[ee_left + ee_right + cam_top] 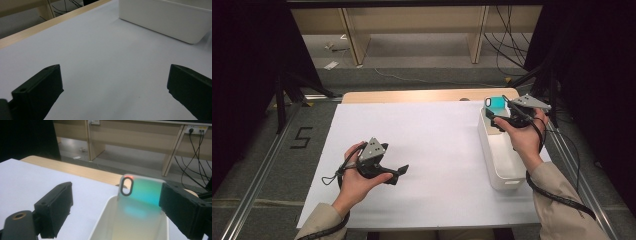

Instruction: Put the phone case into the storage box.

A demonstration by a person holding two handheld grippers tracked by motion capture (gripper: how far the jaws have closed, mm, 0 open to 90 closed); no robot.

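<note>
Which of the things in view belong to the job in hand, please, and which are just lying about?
In the job: phone case, standing in the white bin; right gripper at it.

Lying about: left gripper, idle; white sheet; floor cables.

High view looks forward and down over the whole table (422, 150) from afar; left gripper view sits low and close, facing across it to the bin (170, 20), shared with the right gripper view just above the bin (105, 220).
</note>
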